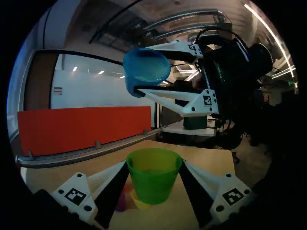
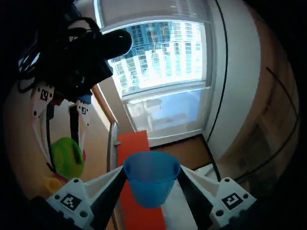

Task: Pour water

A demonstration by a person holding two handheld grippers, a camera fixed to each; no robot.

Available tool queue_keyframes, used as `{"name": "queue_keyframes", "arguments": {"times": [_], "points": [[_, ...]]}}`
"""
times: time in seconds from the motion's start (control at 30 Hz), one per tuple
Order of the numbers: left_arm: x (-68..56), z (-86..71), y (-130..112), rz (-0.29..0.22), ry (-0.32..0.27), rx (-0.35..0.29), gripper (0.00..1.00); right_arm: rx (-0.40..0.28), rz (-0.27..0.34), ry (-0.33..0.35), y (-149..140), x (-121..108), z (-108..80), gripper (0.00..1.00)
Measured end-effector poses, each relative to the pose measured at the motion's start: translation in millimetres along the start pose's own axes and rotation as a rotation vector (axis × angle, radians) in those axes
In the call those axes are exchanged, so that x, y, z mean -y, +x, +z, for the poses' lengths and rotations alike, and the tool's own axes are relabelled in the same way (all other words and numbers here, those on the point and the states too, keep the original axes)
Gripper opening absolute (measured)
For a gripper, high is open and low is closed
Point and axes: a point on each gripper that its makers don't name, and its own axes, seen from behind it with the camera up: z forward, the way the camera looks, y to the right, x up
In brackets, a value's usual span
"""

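Cups in both claws right now! In the left gripper view, the left claw (image 1: 153, 165) is clamped on a green cup (image 1: 153, 180), one finger pressing each side. The cup stands upright with its mouth up, held low and near over the pale wooden surface (image 1: 207, 159). Whether there's water inside, I can't tell from here.

Look up, above and a little farther off: the right claw (image 1: 142, 69) reaches in from the right, its white fingers closed on a blue cup (image 1: 146, 71), one finger above it and one below. That blue cup hangs tipped over, well above the green one, the two cups apart. No stream that I can make out between them.

Just under the green cup, small things sit on the surface: a yellow piece (image 1: 139, 202) and a purple piece (image 1: 120, 202) beside it to the left, both partly hidden by the cup and the finger.

Far across the surface, an orange panel (image 1: 82, 128) stands along the edge with a metal rail (image 1: 88, 151) at its foot.

Over to the right gripper view: the whole room looks turned on its side, with a bright window (image 2: 165, 69) ahead, the blue cup gripped near and centre, and the green cup off to the left in the other claw.
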Motion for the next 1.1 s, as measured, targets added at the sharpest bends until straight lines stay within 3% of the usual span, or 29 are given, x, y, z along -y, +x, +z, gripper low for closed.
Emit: {"name": "queue_keyframes", "arguments": {"times": [0.57, 0.9, 1.0, 1.1], "points": [[5.6, 0.8, 0.5, 0.028, 0.013, 0.014, 0.87, -0.026, 0.621, 0.026, 7.6, 12.8, -9.5, 0.91], [8.7, 0.9, 1.9, 0.042, 0.022, 0.019, 0.87, -0.055, 1.023, 0.094, 20.1, 18.2, -13.7, 0.91], [10.3, 1.2, 2.7, 0.049, 0.027, 0.024, 0.87, -0.059, 1.106, 0.107, 18.5, 16.9, -14.9, 0.91], [11.4, 0.8, 2.3, 0.057, 0.032, 0.026, 0.87, -0.059, 1.144, 0.116, 16.8, 18.8, -17.1, 0.91]]}}
